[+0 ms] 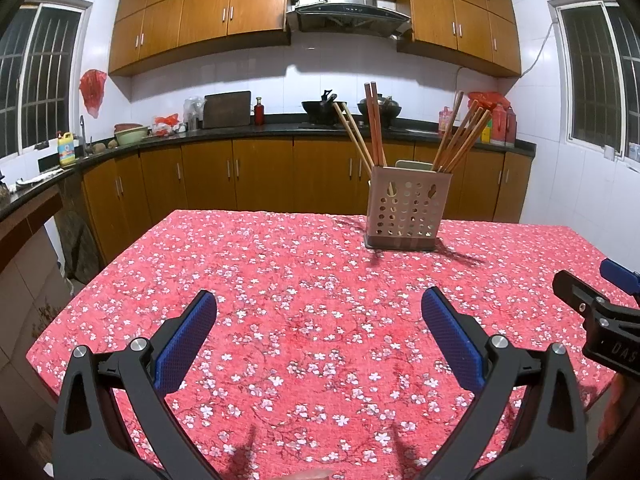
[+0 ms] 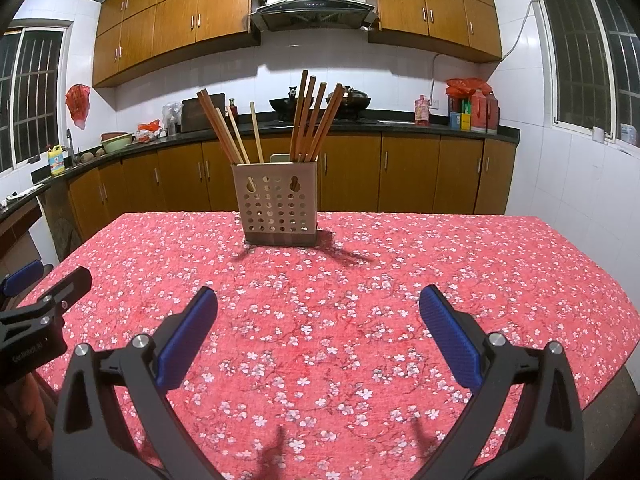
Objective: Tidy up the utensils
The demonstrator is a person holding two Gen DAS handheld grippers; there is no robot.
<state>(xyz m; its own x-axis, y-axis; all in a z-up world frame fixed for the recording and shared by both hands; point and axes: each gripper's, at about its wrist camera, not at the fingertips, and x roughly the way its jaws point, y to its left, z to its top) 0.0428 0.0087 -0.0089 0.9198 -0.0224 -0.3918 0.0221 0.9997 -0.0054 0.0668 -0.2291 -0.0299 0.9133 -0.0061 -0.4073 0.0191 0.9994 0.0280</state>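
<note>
A beige perforated utensil holder [image 1: 406,208] stands on the far part of the red floral tablecloth [image 1: 280,300]. It also shows in the right wrist view [image 2: 278,204]. Several wooden chopsticks [image 1: 374,128] stand in it, fanned in two bunches [image 2: 316,116]. My left gripper [image 1: 319,320] is open and empty, low over the near part of the cloth. My right gripper [image 2: 318,318] is open and empty, beside it to the right. Each gripper shows at the edge of the other's view: the right gripper [image 1: 600,312] and the left gripper [image 2: 40,312].
The table [image 2: 520,280] stands in a kitchen. A dark counter [image 1: 240,130] with woks, bottles and bowls runs behind it, over wooden cabinets. The table's left edge [image 1: 80,292] and right edge [image 2: 616,288] drop to the floor.
</note>
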